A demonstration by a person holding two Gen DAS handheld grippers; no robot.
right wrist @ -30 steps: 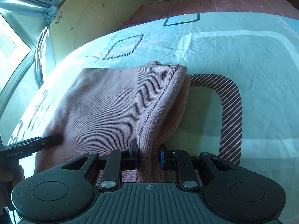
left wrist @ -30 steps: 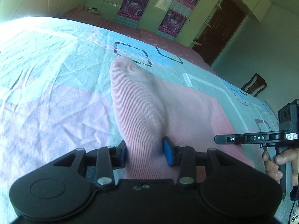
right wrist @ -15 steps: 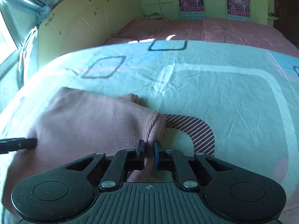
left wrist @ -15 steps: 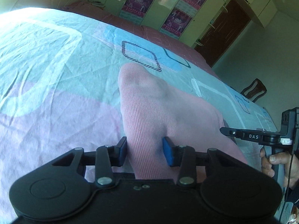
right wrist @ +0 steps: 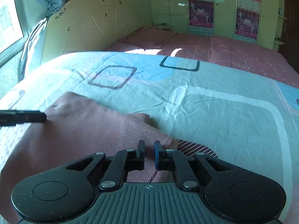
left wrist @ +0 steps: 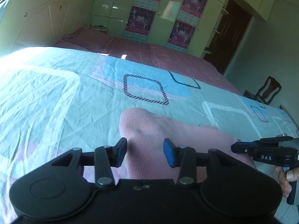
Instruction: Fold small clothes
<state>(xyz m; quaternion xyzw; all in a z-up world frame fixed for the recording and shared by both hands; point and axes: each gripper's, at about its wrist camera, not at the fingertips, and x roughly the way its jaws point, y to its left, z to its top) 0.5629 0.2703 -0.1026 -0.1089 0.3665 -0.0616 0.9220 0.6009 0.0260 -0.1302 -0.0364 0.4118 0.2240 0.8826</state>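
Observation:
A pink ribbed garment [left wrist: 160, 136] lies folded on the patterned bedsheet [left wrist: 56, 97]. My left gripper [left wrist: 145, 152] is open, its blue pads apart on either side of the garment's near edge, with cloth between them but not pinched. In the right wrist view the same garment [right wrist: 78, 130] spreads to the left. My right gripper [right wrist: 149, 154] has its jaws nearly together over the garment's right edge, with a narrow gap and cloth showing between them. The right gripper also shows at the right of the left wrist view [left wrist: 261, 149], and the left gripper's tip [right wrist: 24, 117] shows at the left of the right wrist view.
The bed has a cream headboard [right wrist: 89, 28] at the left and a pink quilt [right wrist: 205, 46] at the far side. Green wardrobes with posters [left wrist: 145, 15] stand behind. A dark wooden chair [left wrist: 265, 91] and a door [left wrist: 229, 33] are at the right.
Both grippers have pulled back toward the garment's near edge and tilted up, showing more of the room. The left jaws have widened. The garment now lies lower and flatter on the sheet.

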